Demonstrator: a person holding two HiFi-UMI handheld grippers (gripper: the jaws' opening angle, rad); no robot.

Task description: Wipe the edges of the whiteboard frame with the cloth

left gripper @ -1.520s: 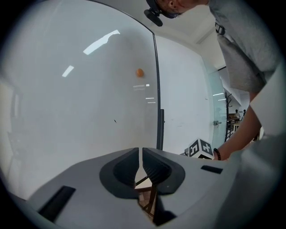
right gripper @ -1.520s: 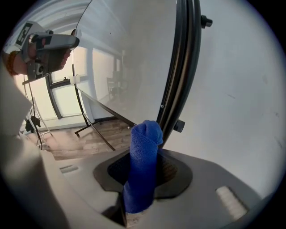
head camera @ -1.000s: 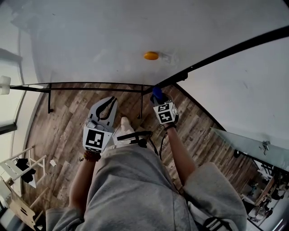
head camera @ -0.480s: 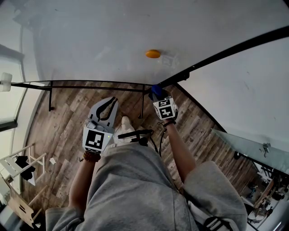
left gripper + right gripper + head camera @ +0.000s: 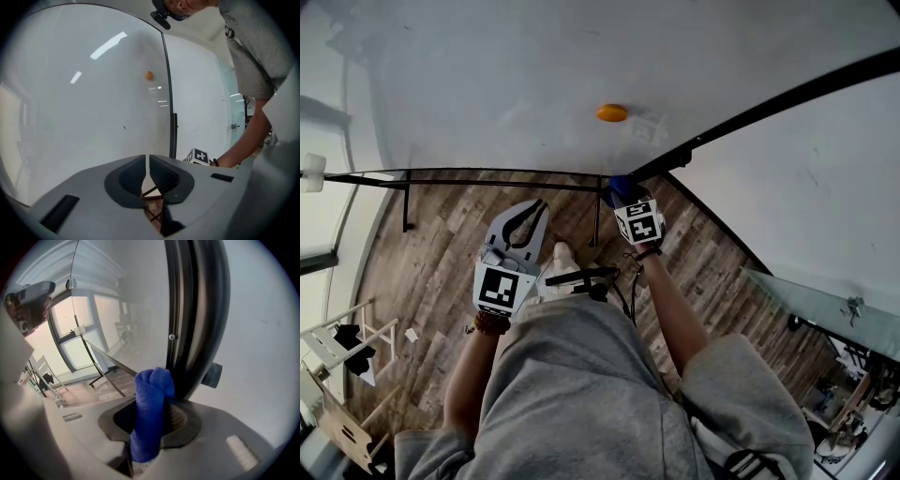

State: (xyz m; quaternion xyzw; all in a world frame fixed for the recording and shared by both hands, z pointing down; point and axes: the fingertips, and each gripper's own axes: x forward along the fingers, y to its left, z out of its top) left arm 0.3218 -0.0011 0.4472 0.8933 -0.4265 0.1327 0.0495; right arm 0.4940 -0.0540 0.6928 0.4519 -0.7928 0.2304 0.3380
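Left gripper (image 5: 148, 161) hangs low over the wood floor (image 5: 431, 262), jaws pressed together on nothing. My guess is it's parked since this job only needs one tool. Further right, the right gripper (image 5: 150, 416) is clamped on the blue cloth (image 5: 149, 399), with the wad up against the black whiteboard frame (image 5: 187, 310) at the board's near corner, ready to wipe. Head view only gives a blue dab there. The right gripper view actually shows cloth meeting frame.
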